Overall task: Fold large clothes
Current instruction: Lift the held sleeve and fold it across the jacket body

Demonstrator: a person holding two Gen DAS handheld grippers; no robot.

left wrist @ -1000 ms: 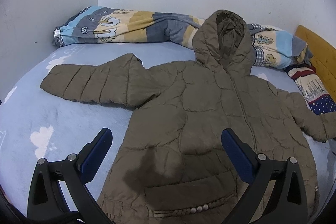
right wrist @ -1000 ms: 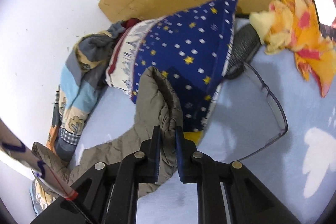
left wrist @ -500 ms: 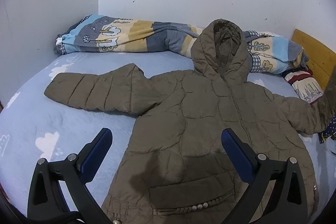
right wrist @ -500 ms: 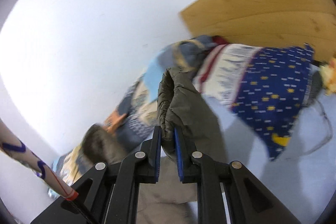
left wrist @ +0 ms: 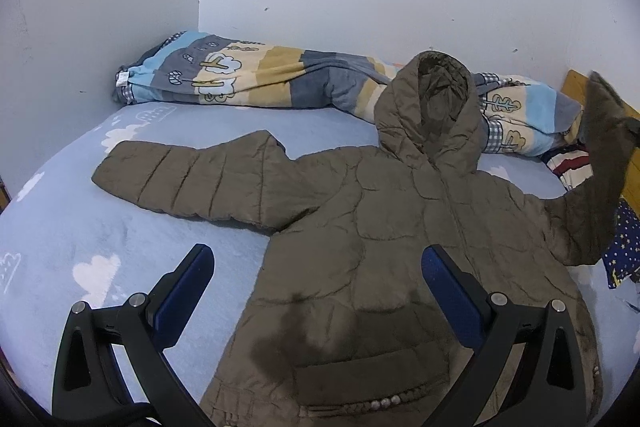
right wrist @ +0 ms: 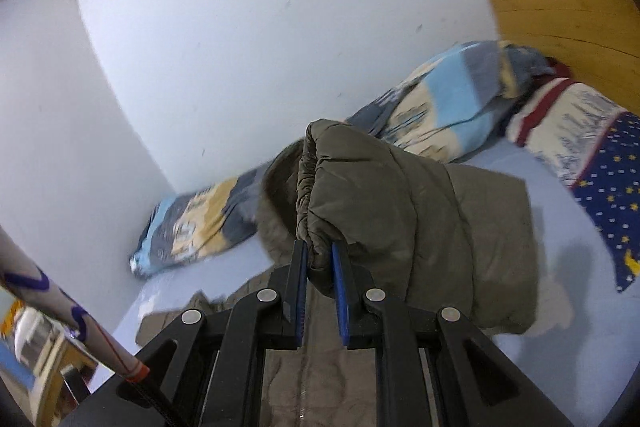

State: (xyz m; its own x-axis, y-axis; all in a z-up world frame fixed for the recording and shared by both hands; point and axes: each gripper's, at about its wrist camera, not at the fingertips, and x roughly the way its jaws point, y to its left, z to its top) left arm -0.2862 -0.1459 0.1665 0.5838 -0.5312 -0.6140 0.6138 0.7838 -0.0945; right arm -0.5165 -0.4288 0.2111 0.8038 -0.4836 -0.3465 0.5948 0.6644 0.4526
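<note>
An olive-brown hooded puffer jacket (left wrist: 400, 227) lies face up on a light blue bed sheet (left wrist: 80, 247), hood toward the wall, left sleeve (left wrist: 192, 183) spread flat. My left gripper (left wrist: 316, 267) is open and empty, hovering above the jacket's lower body. My right gripper (right wrist: 320, 253) is shut on the cuff of the jacket's right sleeve (right wrist: 400, 211) and holds it lifted off the bed. In the left wrist view the raised sleeve (left wrist: 600, 167) stands up at the far right.
A striped cartoon-print quilt (left wrist: 260, 75) lies rolled along the white wall. A blue starred pillow (right wrist: 608, 187) and a wooden headboard (right wrist: 568, 27) are at the right. The bed's left edge meets a wall corner.
My right gripper lifted the right sleeve cuff off the bed and swung it up and toward the jacket's body. My left gripper drew back slightly and stayed open.
</note>
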